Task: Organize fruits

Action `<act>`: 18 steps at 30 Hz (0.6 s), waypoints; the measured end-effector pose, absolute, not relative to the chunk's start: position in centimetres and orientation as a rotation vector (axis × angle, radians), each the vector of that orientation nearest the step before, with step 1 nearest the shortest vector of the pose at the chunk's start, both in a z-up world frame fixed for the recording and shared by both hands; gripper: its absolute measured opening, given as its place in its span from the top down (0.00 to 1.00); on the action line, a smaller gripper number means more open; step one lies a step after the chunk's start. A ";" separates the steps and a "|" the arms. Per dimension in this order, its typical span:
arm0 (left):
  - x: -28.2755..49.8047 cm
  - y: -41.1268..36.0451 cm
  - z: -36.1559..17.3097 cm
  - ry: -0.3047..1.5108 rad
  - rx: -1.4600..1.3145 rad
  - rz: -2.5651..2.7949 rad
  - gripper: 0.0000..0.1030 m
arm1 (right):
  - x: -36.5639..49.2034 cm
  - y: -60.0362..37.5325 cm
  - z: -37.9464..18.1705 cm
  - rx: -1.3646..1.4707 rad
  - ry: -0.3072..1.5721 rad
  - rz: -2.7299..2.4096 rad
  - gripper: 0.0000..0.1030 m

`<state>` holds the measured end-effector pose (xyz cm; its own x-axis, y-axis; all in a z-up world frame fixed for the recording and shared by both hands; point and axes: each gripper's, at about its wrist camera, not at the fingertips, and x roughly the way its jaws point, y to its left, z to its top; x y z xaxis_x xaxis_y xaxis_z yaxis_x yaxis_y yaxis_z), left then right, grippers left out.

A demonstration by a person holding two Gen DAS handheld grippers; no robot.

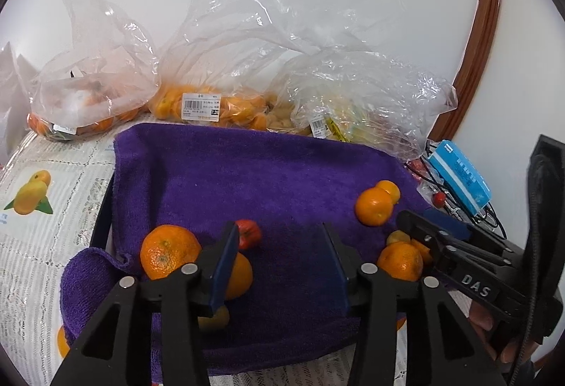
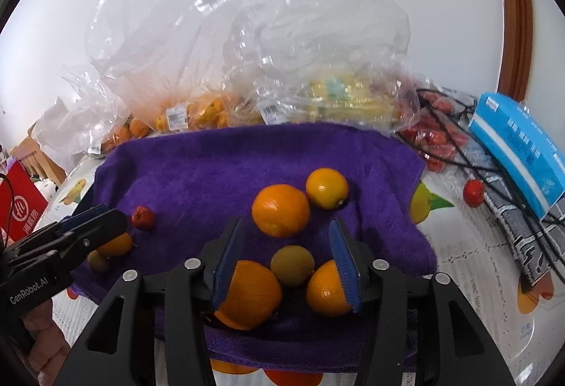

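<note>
A purple towel [image 1: 282, 174] covers the middle of the table and carries loose fruit. My left gripper [image 1: 279, 234] stands open over bare towel, with a big orange [image 1: 169, 251], a second orange [image 1: 240, 276] and a small red fruit [image 1: 249, 234] just to its left. My right gripper [image 2: 286, 225] is open too. Low between its fingers lie two oranges [image 2: 247, 294] [image 2: 328, 287] and a small greenish fruit [image 2: 292, 264]; the pads do not visibly press on them. Ahead of it sit an orange [image 2: 280, 209] and a smaller yellow-orange one [image 2: 326, 187].
Clear plastic bags of oranges [image 1: 197, 107] and yellow fruit [image 1: 332, 124] line the far side against the wall. A blue box [image 2: 519, 146], black cables [image 2: 469, 156], packed red fruit [image 2: 434, 138] and one loose red fruit [image 2: 473, 192] lie to the right. A patterned tablecloth [image 1: 42, 237] surrounds the towel.
</note>
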<state>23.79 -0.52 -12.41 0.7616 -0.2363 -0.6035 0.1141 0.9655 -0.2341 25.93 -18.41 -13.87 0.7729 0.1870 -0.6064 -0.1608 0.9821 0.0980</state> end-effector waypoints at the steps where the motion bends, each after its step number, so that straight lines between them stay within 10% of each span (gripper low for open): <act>1: 23.8 -0.4 -12.4 0.680 -0.192 -0.189 0.56 | 25.7 -18.4 -13.7 0.038 0.653 0.185 0.46; 18: 20.6 0.8 -9.2 0.670 -0.162 -0.085 0.50 | 21.6 -19.6 -9.9 0.144 0.660 0.130 0.44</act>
<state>20.58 0.77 -9.24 0.7807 -0.1301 -0.6112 0.0258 0.9840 -0.1765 21.62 -19.58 -9.92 0.7824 0.1657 -0.6004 -0.0746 0.9819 0.1738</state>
